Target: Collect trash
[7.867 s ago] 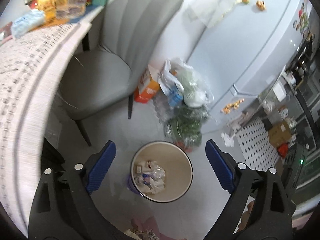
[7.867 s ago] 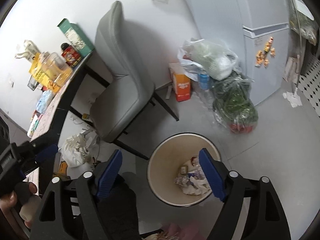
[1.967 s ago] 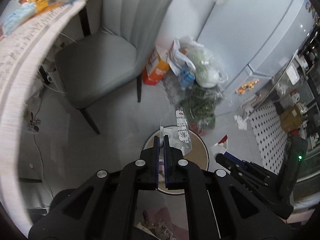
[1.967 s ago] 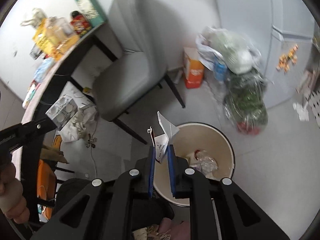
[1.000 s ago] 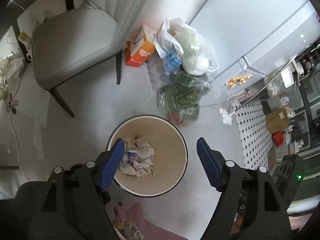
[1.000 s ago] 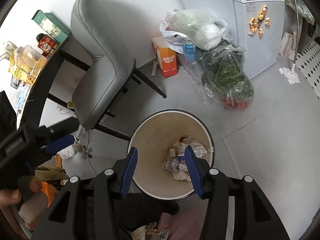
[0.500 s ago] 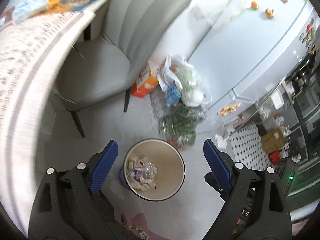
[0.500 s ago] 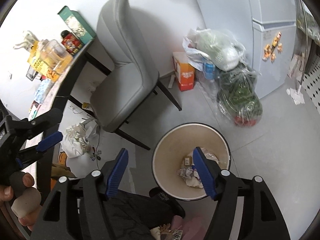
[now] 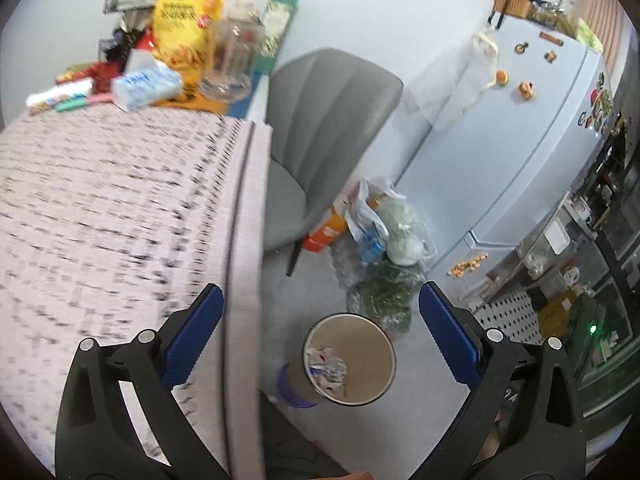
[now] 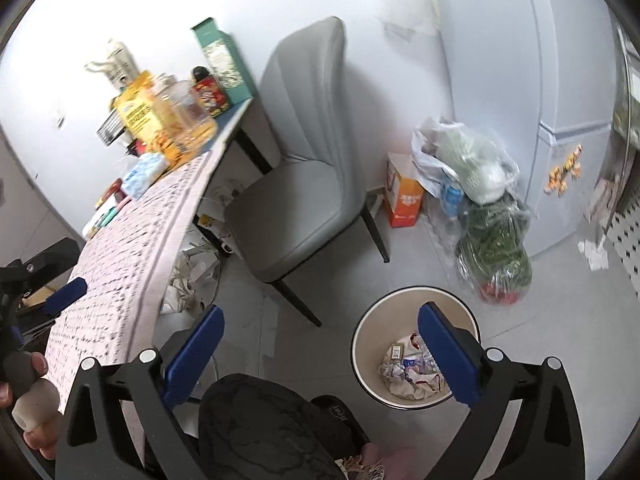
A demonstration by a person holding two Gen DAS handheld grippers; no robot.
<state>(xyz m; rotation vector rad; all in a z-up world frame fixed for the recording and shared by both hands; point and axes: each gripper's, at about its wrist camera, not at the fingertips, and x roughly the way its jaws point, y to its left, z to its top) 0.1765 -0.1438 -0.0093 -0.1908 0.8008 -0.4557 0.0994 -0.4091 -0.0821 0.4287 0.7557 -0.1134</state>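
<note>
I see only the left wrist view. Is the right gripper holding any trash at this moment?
Observer: No. The right gripper has its jaws wide open, with nothing between them.
Operator: The tabletop blocks my view. Does any trash lie under the table?
Observer: Yes. Crumpled white paper lies on the floor under the table, beside the grey chair.

Bright, even daylight, soft shadows; strong fisheye bending and dark corners; motion-blurred patterned tablecloth [image 9: 120, 208].
</note>
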